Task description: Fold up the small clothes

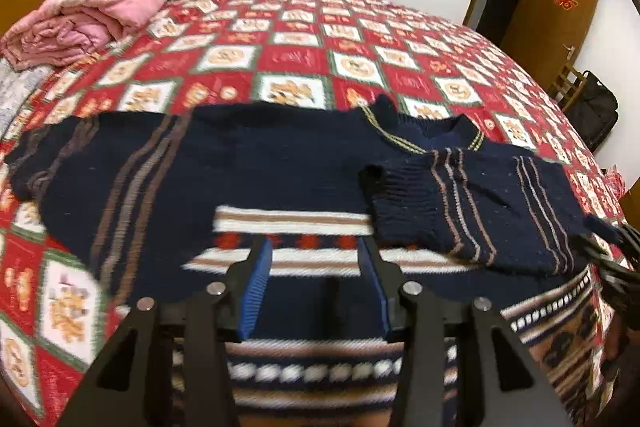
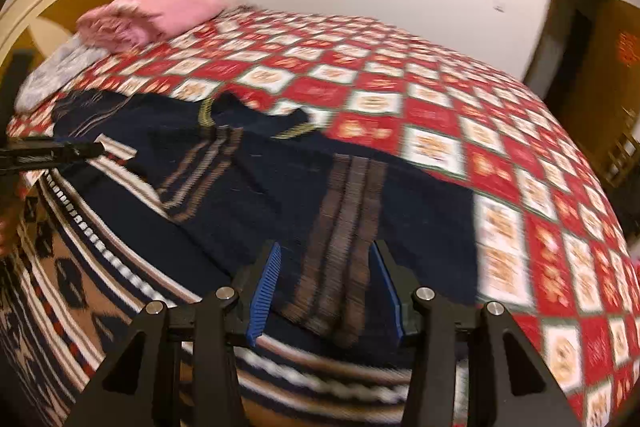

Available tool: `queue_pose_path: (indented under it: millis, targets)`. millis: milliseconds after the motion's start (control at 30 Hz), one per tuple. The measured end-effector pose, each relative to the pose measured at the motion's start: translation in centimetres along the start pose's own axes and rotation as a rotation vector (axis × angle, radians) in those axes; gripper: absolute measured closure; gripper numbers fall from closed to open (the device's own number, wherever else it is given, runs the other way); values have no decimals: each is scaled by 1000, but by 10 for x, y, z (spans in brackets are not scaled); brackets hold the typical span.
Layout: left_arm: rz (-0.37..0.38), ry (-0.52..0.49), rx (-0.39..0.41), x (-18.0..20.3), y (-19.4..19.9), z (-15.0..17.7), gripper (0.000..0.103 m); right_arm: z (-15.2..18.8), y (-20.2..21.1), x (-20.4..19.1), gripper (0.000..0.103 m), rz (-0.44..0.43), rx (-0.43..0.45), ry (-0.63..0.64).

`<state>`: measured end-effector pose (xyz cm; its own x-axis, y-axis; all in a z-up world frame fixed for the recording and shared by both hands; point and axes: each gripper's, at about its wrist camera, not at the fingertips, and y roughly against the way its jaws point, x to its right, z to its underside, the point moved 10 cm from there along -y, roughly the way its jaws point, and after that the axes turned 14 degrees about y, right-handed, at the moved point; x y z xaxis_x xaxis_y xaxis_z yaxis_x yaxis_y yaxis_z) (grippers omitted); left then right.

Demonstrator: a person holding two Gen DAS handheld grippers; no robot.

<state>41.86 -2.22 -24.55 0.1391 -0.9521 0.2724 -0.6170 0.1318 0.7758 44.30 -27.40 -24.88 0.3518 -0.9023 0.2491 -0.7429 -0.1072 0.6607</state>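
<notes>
Sweater point(image 1: 248, 167) lies flat on quilt point(image 1: 304, 55); left claw point(image 1: 314, 247) and right claw point(image 2: 326, 251) gape above it.

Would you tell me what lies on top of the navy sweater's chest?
One sleeve lies folded across the navy sweater, covering that part of the chest; the patterned bedspread beneath is hidden.

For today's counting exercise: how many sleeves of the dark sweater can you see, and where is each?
2. One sleeve is folded across the sweater's chest on the right in the left view; the other sleeve lies spread out to the left on the bed cover. None seem hidden.
</notes>
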Motion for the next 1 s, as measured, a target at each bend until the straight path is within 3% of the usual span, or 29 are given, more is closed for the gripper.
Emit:
queue_pose_path:
  millis: [100, 200, 267, 433, 633, 833, 1000]
  targets:
    - [-20, -24, 50, -19, 19, -6, 41, 16, -34, -11, 55, -27, -88, -46]
    - [-46, -25, 74, -45, 26, -12, 40, 20, -29, -11, 55, -12, -74, -70]
    - [-83, -2, 82, -73, 27, -17, 34, 18, -24, -11, 55, -9, -84, -78]
    - [-179, 113, 82, -142, 19, -24, 34, -18, -16, -24, 55, -27, -10, -81]
    - [-235, 261, 111, -202, 26, -30, 34, -73, -47, -67, 55, -119, 34, -91]
    - [-316, 347, 142, -264, 37, -40, 34, -75, -78, -95, 55, -160, -2, -113]
    - [-392, 385, 157, -309, 41, -52, 34, -69, -73, -98, 55, -183, -11, -120]
